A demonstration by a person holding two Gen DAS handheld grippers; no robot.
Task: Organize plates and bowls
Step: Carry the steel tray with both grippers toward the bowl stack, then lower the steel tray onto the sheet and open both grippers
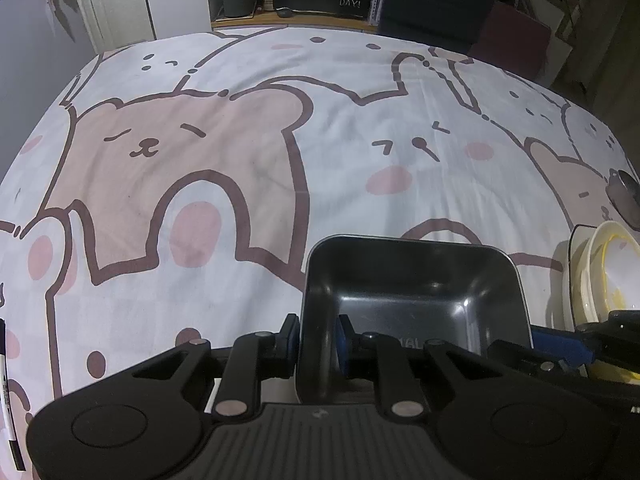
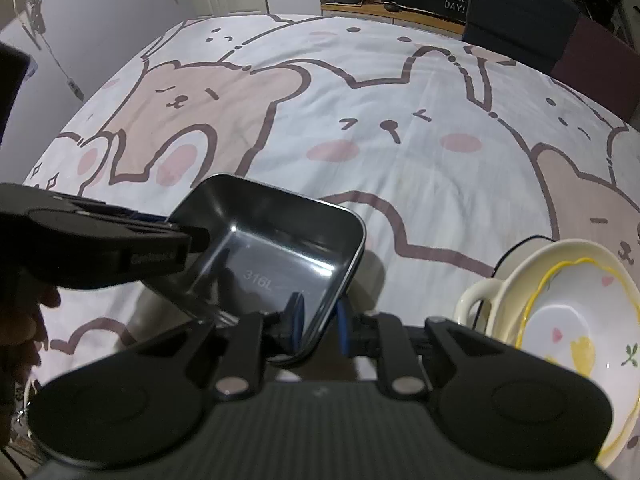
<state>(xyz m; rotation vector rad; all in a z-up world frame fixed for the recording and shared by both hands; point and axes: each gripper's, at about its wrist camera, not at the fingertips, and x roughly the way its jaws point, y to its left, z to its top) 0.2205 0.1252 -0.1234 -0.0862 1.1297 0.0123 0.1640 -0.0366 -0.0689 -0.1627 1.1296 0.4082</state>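
Observation:
A square steel dish [image 1: 416,288] marked 316L is held above the bear-print tablecloth. My left gripper [image 1: 316,340] is shut on its left wall. In the right wrist view the dish [image 2: 276,256] shows tilted, and my right gripper [image 2: 320,324] is shut on its near right rim, while the left gripper [image 2: 176,232] clamps the far left rim. A stack of cream and yellow-rimmed bowls [image 2: 568,320] sits to the right, also seen in the left wrist view [image 1: 604,276].
The tablecloth [image 1: 280,152] covers the whole table. A cream mug [image 2: 476,300] stands beside the bowl stack. A metal object [image 1: 626,196] lies at the far right edge. A dark chair [image 2: 520,12] stands behind the table.

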